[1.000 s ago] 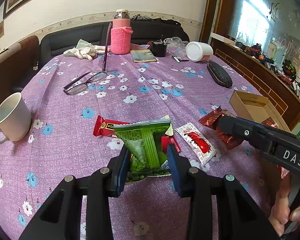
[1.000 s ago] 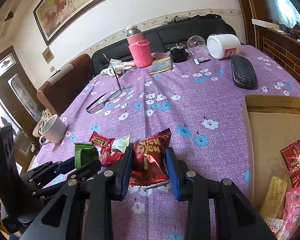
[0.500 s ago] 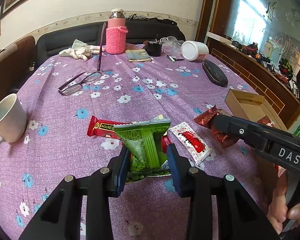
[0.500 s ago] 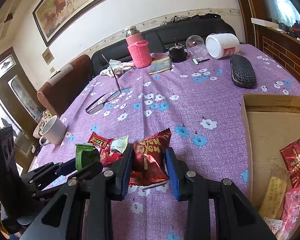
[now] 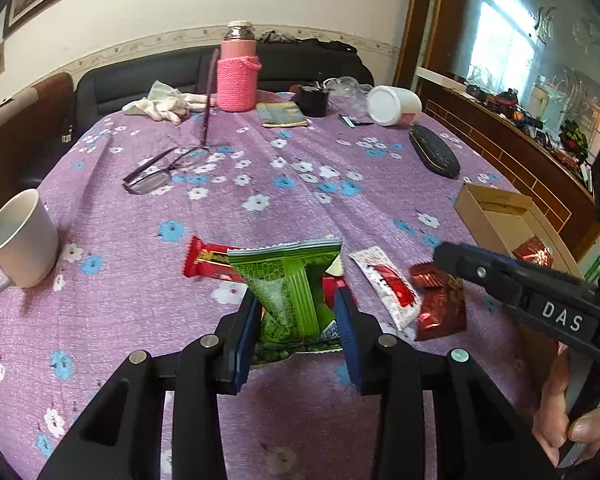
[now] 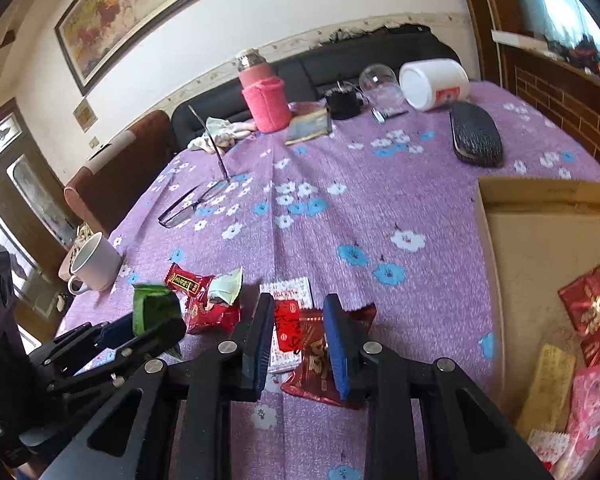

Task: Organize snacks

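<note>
My left gripper (image 5: 296,297) is shut on a green snack packet (image 5: 288,280) and holds it upright just above the cloth; the packet also shows in the right wrist view (image 6: 152,308). My right gripper (image 6: 299,300) hovers over a dark red packet (image 6: 312,360) that lies flat on the cloth, partly under one finger. Its jaws are closing and the pads press on nothing. A white-and-red sachet (image 6: 288,292) lies beside that packet, and a red bar (image 5: 204,258) lies left of the green one. The open cardboard box (image 6: 540,240) at right holds several snacks.
On the purple flowered tablecloth stand a white mug (image 5: 20,236) at left, glasses (image 5: 160,168), a pink-sleeved flask (image 5: 236,76), a tipped white jar (image 5: 394,106) and a black case (image 5: 434,152). A person's hand (image 5: 568,420) grips the right gripper's handle.
The dark red packet that stood upright between my right jaws now lies flat on the cloth, and those jaws have narrowed. The left gripper still holds the green packet in the same place.
</note>
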Demonstrator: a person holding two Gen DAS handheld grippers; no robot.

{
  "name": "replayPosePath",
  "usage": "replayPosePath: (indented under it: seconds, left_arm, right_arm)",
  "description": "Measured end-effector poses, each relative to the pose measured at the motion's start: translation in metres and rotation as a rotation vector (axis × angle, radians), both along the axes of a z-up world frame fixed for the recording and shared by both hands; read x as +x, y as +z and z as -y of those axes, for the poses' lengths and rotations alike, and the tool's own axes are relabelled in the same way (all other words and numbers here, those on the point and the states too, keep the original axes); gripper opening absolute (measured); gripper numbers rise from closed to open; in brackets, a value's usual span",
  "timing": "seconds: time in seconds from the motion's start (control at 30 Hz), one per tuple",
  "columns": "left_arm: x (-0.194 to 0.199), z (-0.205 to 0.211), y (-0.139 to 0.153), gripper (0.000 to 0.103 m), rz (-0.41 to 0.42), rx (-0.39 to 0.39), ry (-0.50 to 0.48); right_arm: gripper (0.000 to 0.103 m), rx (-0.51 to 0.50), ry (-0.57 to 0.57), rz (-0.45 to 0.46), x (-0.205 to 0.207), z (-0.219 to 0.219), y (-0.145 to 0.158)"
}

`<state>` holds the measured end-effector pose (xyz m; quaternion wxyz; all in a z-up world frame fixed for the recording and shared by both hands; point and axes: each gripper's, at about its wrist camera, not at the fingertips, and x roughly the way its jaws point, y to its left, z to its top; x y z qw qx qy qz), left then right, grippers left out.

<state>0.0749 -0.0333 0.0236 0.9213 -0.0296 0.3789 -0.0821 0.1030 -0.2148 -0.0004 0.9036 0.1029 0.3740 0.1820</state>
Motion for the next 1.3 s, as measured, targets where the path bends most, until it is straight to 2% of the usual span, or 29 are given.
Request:
replayPosePath:
  seconds: [0.2,0.23,0.3,0.4,0.5,0.53,0.67,0.73,0.77,0.87,1.03,1.3]
  left_arm:
    - [0.003,-0.018,0.001,0.036,-0.016,-0.058,0.031]
    - [0.004,-0.019,0.001,0.036,-0.015,-0.057,0.035]
    - [0.003,-0.019,0.002,0.036,-0.016,-0.061,0.034]
    - [0.003,-0.019,0.004,0.036,-0.01,-0.069,0.029]
    - [0.002,-0.019,0.005,0.036,-0.009,-0.071,0.027]
    - [0.002,-0.019,0.004,0.036,-0.012,-0.072,0.028]
    - [0.003,-0.018,0.003,0.036,-0.019,-0.072,0.024]
    - [0.003,-0.017,0.003,0.036,-0.018,-0.068,0.022]
    - [0.003,-0.017,0.003,0.036,-0.019,-0.067,0.023]
    - [0.005,-0.017,0.002,0.036,-0.022,-0.069,0.024]
    - [0.004,-0.02,0.002,0.036,-0.02,-0.078,0.026]
    - [0.002,-0.023,0.005,0.036,-0.016,-0.098,0.028]
  right_arm:
    - [0.029,0.056,-0.027,-0.021,-0.008,0.015,0.002]
    - [0.031,0.065,-0.042,-0.021,-0.01,0.018,0.002]
    - [0.042,0.06,-0.061,-0.036,-0.01,0.022,0.001]
    - [0.051,0.041,-0.072,-0.05,-0.012,0.021,-0.004]
    - [0.051,-0.006,-0.053,-0.065,-0.008,0.01,-0.01]
    - [0.051,-0.056,-0.054,-0.069,-0.007,0.003,-0.014]
    - [0.05,-0.151,-0.039,-0.093,-0.001,-0.01,-0.03]
    - [0.037,-0.186,-0.046,-0.07,-0.001,-0.012,-0.032]
    - [0.034,-0.199,-0.044,-0.061,-0.002,-0.013,-0.032]
    - [0.029,-0.176,-0.05,-0.045,-0.004,-0.009,-0.032]
    - [0.03,-0.169,-0.065,0.021,-0.016,-0.009,-0.017]
    - [0.03,-0.105,-0.055,0.042,-0.05,-0.002,0.0]
